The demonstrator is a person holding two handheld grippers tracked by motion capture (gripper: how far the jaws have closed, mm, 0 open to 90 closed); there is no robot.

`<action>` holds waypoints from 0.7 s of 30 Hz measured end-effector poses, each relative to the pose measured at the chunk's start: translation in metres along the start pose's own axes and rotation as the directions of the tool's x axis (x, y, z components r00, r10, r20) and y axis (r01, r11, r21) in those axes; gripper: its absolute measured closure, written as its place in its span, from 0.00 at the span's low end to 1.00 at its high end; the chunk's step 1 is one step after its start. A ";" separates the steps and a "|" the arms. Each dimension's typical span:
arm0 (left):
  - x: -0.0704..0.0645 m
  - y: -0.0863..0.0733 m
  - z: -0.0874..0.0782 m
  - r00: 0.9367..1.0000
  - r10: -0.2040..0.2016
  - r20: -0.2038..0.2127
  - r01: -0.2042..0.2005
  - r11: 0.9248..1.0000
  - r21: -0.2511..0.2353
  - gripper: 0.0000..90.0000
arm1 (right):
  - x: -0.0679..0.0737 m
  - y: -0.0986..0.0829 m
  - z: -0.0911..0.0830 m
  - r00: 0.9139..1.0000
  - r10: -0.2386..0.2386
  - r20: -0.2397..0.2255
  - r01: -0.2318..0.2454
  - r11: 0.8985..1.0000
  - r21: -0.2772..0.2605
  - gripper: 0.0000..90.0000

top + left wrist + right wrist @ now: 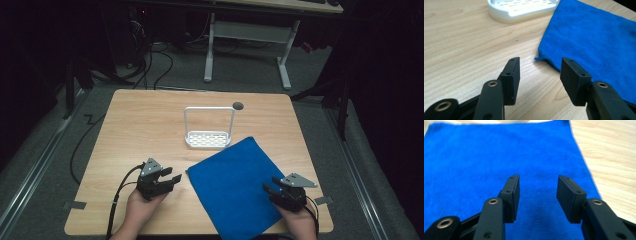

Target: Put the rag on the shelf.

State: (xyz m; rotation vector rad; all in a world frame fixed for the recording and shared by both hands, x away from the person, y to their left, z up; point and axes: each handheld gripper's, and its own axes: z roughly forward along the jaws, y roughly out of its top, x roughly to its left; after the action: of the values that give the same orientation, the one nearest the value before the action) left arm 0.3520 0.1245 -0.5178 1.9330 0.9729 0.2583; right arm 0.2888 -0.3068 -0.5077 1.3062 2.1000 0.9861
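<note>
A blue cloth (235, 185) lies flat on the wooden table (150, 120), turned at an angle, its near edge hanging over the front. My left gripper (171, 178) hovers open just left of the cloth's left corner (537, 58), nothing between its jaws. In the left gripper view the gripper (540, 72) points at that corner of the blue cloth (594, 40). My right gripper (267, 189) is open over the cloth's right part. In the right gripper view the gripper (537, 190) has blue cloth (486, 157) under it.
A white slotted rack (207, 139) with a tall wire handle stands at the table's middle, just beyond the cloth, and its base (521, 8) shows in the left gripper view. A dark round hole (238, 105) sits near the far edge. Desk legs and cables lie beyond the table.
</note>
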 end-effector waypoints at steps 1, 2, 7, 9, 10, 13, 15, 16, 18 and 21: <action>-0.001 -0.001 0.002 1.000 0.013 -0.006 -0.013 1.000 0.010 0.57 | -0.001 0.000 0.002 1.000 0.002 0.003 -0.002 1.000 -0.001 0.57; -0.002 -0.001 0.003 1.000 0.018 -0.008 -0.018 1.000 0.015 0.57 | -0.001 0.000 0.002 1.000 0.002 0.003 -0.002 1.000 -0.001 0.57; -0.009 0.000 0.011 0.999 0.044 -0.002 -0.044 0.998 0.035 0.57 | -0.011 -0.002 0.005 1.000 0.014 -0.001 -0.014 1.000 -0.008 0.55; -0.011 0.001 0.012 0.999 0.048 0.008 -0.048 0.998 0.038 0.57 | -0.015 -0.004 0.005 0.999 0.037 -0.003 -0.037 0.999 -0.012 0.54; -0.012 0.001 0.012 0.999 0.049 0.011 -0.050 0.998 0.036 0.57 | -0.017 -0.004 0.005 0.999 0.045 -0.005 -0.045 0.999 -0.011 0.53; -0.016 0.000 0.012 0.998 0.050 0.029 -0.052 0.998 0.040 0.58 | -0.021 -0.005 0.004 0.998 0.067 -0.003 -0.067 0.998 -0.019 0.52; -0.020 0.000 0.012 0.998 0.053 0.043 -0.054 0.998 0.039 0.58 | -0.021 -0.004 0.003 0.998 0.064 -0.002 -0.064 0.998 -0.027 0.53; -0.026 0.001 0.012 0.996 0.056 0.072 -0.058 0.998 0.031 0.60 | -0.021 -0.003 0.003 0.998 0.069 -0.003 -0.069 0.997 -0.031 0.54; -0.031 0.002 0.012 0.994 0.059 0.094 -0.063 0.997 0.033 0.62 | -0.021 -0.003 0.004 0.998 0.068 -0.005 -0.068 0.997 -0.033 0.54; -0.050 0.003 0.016 0.984 0.087 0.155 -0.097 0.994 0.053 0.71 | -0.021 -0.003 0.005 0.998 0.061 -0.009 -0.061 0.998 -0.030 0.54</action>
State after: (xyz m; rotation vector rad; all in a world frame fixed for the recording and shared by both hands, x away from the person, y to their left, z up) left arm 0.3286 0.0775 -0.5139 2.0236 0.7998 0.1323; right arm 0.2996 -0.3248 -0.5126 1.3609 2.0537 1.0465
